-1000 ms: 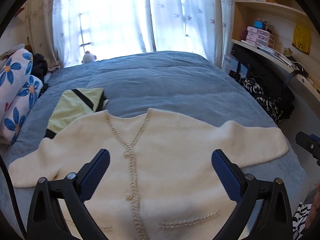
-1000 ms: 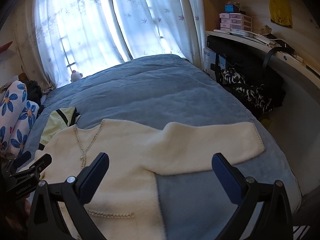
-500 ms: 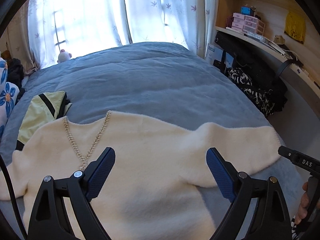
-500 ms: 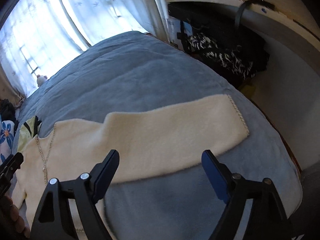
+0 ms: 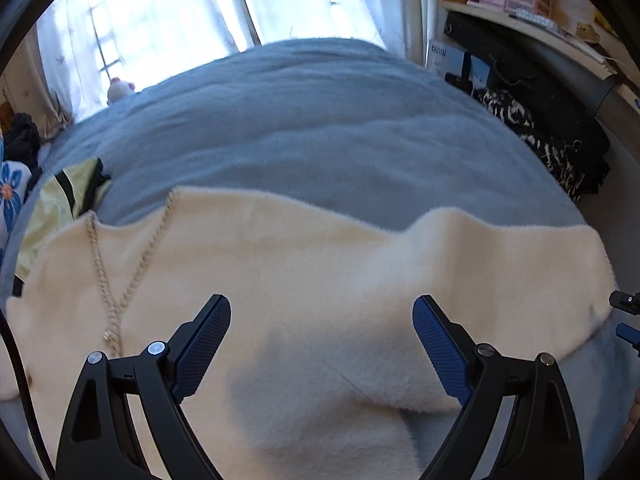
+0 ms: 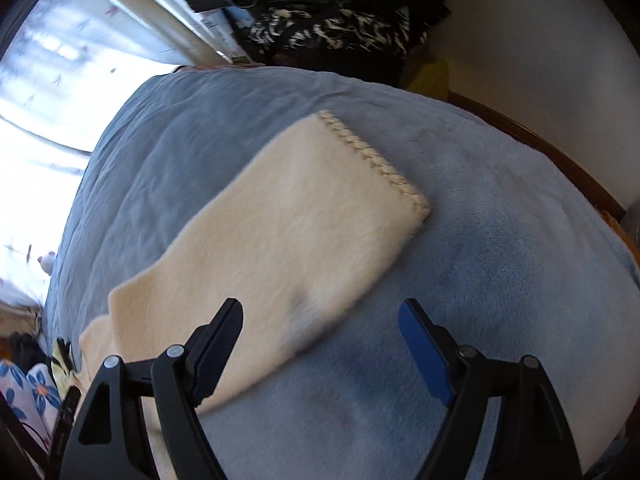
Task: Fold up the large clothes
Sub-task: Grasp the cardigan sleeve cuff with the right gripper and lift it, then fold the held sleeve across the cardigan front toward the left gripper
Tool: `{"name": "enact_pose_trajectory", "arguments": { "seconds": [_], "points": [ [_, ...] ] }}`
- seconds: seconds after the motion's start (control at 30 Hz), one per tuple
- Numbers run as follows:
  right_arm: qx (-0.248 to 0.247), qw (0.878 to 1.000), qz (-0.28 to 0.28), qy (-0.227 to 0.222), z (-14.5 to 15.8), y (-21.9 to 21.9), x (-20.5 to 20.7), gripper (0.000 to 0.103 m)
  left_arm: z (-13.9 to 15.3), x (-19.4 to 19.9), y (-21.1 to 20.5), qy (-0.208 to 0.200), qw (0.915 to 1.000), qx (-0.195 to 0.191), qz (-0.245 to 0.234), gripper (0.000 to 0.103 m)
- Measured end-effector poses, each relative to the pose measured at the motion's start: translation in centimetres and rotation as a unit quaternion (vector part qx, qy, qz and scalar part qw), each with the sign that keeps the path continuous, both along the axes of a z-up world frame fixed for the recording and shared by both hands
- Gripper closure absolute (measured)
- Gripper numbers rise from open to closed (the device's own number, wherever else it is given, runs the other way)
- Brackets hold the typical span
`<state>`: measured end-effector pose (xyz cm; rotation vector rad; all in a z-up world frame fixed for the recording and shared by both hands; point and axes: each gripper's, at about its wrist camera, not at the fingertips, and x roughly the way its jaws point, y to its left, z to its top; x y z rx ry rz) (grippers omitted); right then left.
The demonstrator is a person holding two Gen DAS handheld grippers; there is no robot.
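Note:
A cream knitted cardigan (image 5: 320,272) lies flat on the blue bedspread (image 5: 320,128), front up, with a braided neckline at the left. Its right sleeve (image 6: 288,216) stretches out toward the bed's edge and ends in a braided cuff (image 6: 372,156). My left gripper (image 5: 322,344) is open and empty, low over the cardigan's body near the armpit. My right gripper (image 6: 320,344) is open and empty, low over the sleeve's lower edge and the bedspread (image 6: 480,260). The right gripper's tip shows at the left wrist view's right edge (image 5: 626,312).
A folded yellow-green garment (image 5: 60,204) lies at the cardigan's left shoulder. Flowered pillows (image 5: 10,192) sit at the far left. Curtains and a window stand behind the bed. Dark clothes (image 5: 560,136) and shelves stand on the right, past the bed's wooden edge (image 6: 560,152).
Both grippers have moved right and lower toward the cardigan. The right gripper has swung over the sleeve, which now fills its view. Both stay open.

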<state>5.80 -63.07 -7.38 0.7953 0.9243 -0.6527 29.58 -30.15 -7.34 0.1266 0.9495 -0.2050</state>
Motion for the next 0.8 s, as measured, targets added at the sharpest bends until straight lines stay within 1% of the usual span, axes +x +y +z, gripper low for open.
{"name": "enact_pose_trajectory", "arguments": {
  "seconds": [0.03, 0.07, 0.13, 0.23, 0.27, 0.3, 0.33, 0.37, 0.4, 0.43, 0.47, 0.53, 0.57, 0.63, 0.7, 0.8],
  "points": [
    [0.008, 1.000, -0.004, -0.001, -0.7, -0.5, 0.2, 0.028, -0.6, 0.3, 0.0, 0.008, 1.0000, 0.001, 0.002, 0.011],
    [0.019, 1.000, -0.008, -0.004, -1.3, -0.9, 0.4, 0.032, -1.2, 0.5, -0.1, 0.017, 0.9998, 0.002, 0.006, 0.012],
    [0.033, 0.999, -0.017, -0.005, -2.5, -1.6, 0.8, 0.033, -2.4, 1.0, -0.1, 0.031, 0.9995, -0.002, 0.009, 0.014],
    [0.019, 1.000, -0.019, -0.003, -3.4, -1.9, 1.9, 0.033, -3.3, 1.2, 0.0, 0.035, 0.9993, -0.007, 0.006, 0.014],
    [0.009, 1.000, -0.021, 0.001, -3.5, -1.9, 2.2, 0.041, -3.6, 1.2, 0.0, 0.036, 0.9993, -0.009, 0.004, 0.014],
    [-0.003, 1.000, -0.020, 0.007, -3.4, -1.7, 2.6, 0.052, -3.6, 1.2, 0.3, 0.036, 0.9993, -0.011, 0.005, 0.014],
    [-0.011, 1.000, -0.018, 0.010, -3.3, -1.6, 2.9, 0.058, -3.6, 1.2, 0.6, 0.035, 0.9993, -0.013, 0.007, 0.014],
    [-0.019, 1.000, -0.014, 0.008, -3.0, -1.4, 3.1, 0.076, -3.6, 1.3, 0.8, 0.033, 0.9993, -0.013, 0.010, 0.014],
    [-0.021, 1.000, -0.009, -0.001, -2.6, -1.2, 3.2, 0.087, -3.4, 1.1, 1.2, 0.030, 0.9994, -0.016, 0.011, 0.014],
    [-0.029, 1.000, -0.006, -0.007, -2.2, -1.1, 3.3, 0.088, -3.1, 1.0, 1.6, 0.029, 0.9994, -0.018, 0.012, 0.014],
    [-0.048, 0.999, -0.001, -0.014, -1.2, -0.5, 3.4, 0.089, -2.7, 0.9, 2.2, 0.027, 0.9994, -0.018, 0.014, 0.014],
    [-0.086, 0.995, 0.023, -0.040, 1.2, 1.6, 3.6, 0.089, -1.8, 0.7, 3.6, 0.025, 0.9995, -0.015, 0.015, 0.014],
    [-0.101, 0.992, 0.041, -0.058, 2.7, 3.0, 3.7, 0.089, -1.2, 0.4, 4.3, 0.020, 0.9996, -0.011, 0.016, 0.014],
    [-0.114, 0.985, 0.085, -0.093, 5.4, 6.2, 4.2, 0.089, 0.0, -0.2, 5.9, 0.004, 0.9999, -0.001, 0.017, 0.014],
    [-0.118, 0.974, 0.145, -0.129, 8.0, 10.4, 5.1, 0.090, 1.1, -1.0, 7.9, -0.009, 0.9998, 0.008, 0.019, 0.014],
    [-0.120, 0.952, 0.234, -0.158, 10.2, 17.3, 6.4, 0.089, 2.4, -2.0, 11.5, -0.016, 0.9994, 0.014, 0.029, 0.014]
  ]
}}
